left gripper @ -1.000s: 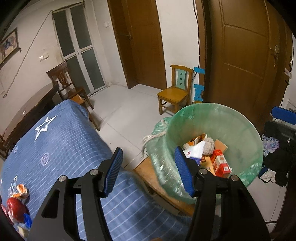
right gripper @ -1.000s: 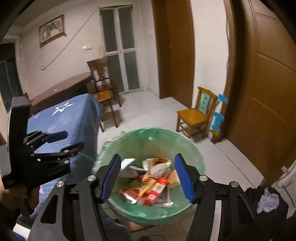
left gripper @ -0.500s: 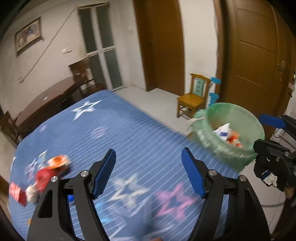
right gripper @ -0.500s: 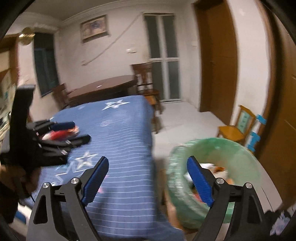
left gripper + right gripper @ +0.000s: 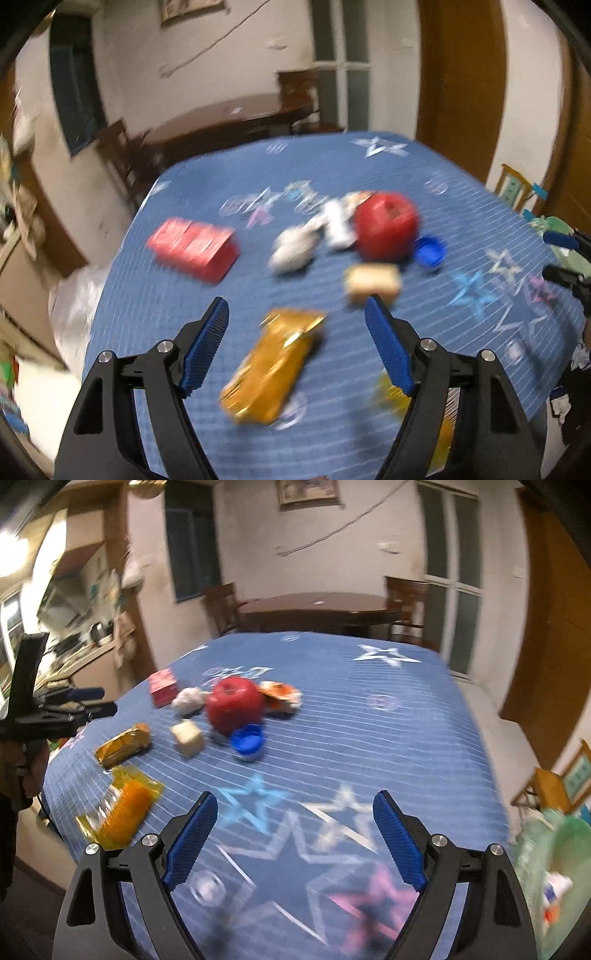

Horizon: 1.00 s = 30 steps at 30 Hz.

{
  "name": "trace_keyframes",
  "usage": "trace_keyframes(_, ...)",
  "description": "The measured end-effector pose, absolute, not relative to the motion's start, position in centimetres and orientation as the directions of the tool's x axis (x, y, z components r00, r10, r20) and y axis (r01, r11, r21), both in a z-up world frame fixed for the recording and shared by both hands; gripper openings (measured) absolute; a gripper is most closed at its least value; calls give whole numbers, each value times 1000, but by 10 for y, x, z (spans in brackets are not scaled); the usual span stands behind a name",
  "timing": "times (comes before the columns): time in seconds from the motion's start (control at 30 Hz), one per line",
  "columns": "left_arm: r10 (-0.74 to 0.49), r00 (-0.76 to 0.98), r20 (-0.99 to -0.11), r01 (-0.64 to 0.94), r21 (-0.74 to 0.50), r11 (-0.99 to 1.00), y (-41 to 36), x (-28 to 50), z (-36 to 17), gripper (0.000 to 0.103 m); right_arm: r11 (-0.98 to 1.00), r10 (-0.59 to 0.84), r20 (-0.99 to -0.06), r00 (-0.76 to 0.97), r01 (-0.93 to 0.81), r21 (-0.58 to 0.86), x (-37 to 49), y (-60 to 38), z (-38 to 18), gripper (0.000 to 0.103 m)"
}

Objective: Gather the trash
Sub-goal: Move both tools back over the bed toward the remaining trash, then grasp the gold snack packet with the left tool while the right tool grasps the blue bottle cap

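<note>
Trash lies scattered on the blue star-print tablecloth (image 5: 406, 720). My left gripper (image 5: 295, 306) hovers over a gold wrapper (image 5: 273, 365), jaws opening and nothing pressed between them. Beyond it lie a beige cube (image 5: 373, 282), a red apple (image 5: 386, 225), a blue cap (image 5: 430, 253), crumpled white paper (image 5: 293, 249) and a red box (image 5: 192, 249). My right gripper (image 5: 295, 797) is open and empty above bare cloth. From there the apple (image 5: 234, 705), cap (image 5: 247, 742), cube (image 5: 188, 738) and an orange-yellow wrapper (image 5: 122, 812) lie ahead on the left.
The green-lined trash bin (image 5: 554, 867) with litter inside stands off the table's right corner. A dark wooden table (image 5: 317, 605) and chairs stand behind. A small wooden chair (image 5: 554, 786) is at the right. The left gripper (image 5: 81, 701) shows at the left edge.
Both grippers swung away from the green bin to over the table, and both jaws have widened. The views are motion-blurred.
</note>
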<state>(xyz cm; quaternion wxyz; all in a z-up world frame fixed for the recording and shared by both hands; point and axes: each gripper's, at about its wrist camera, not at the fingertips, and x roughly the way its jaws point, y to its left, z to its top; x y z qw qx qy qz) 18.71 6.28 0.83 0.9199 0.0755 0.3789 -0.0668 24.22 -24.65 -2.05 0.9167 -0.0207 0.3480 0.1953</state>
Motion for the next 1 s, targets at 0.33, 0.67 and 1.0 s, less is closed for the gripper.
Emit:
trace_keyframes(0.33, -118, 627, -770, 215, 25, 976, 97, 188, -36, 73, 903, 331, -728, 601, -425, 59, 316, -167, -58, 65)
trace_keyframes(0.67, -150, 595, -790, 253, 7, 968, 96, 197, -60, 73, 900, 329, -751, 572, -430, 67, 350, -142, -81, 56)
trace_keyframes(1.0, -133, 595, -793, 277, 47, 960, 79, 200, -67, 54, 906, 292, -747, 598, -423, 16, 359, -131, -78, 41)
